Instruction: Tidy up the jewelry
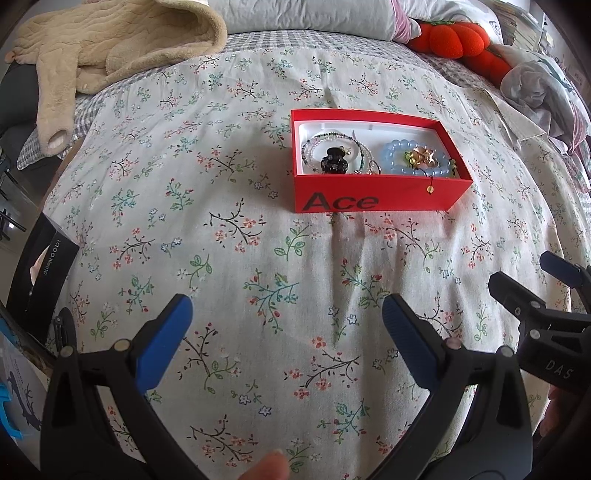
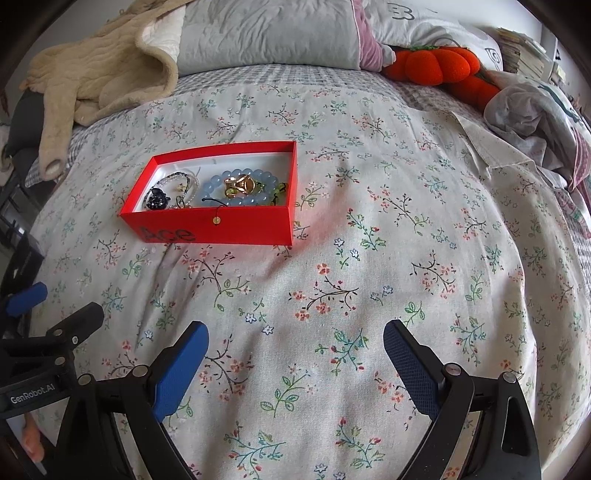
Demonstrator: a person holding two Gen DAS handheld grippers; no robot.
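A red box (image 1: 369,194) marked "Ace" lies on the flowered bedspread; it also shows in the right wrist view (image 2: 221,225). Inside lie a blue bead bracelet (image 1: 397,153) (image 2: 218,184), a gold flower piece (image 1: 423,157) (image 2: 240,184), a black hair claw (image 1: 333,159) (image 2: 157,198) and thin bead strands (image 1: 332,138). A small bead on a cord (image 1: 429,188) hangs over the box's front wall. My left gripper (image 1: 286,314) is open and empty, well short of the box. My right gripper (image 2: 295,339) is open and empty, right of the box.
A beige fleece garment (image 1: 110,44) lies at the back left, grey pillows (image 2: 266,33) at the back, an orange plush pumpkin (image 2: 432,64) and crumpled clothes (image 2: 535,110) at the back right. A black phone box (image 1: 40,269) stands at the bed's left edge.
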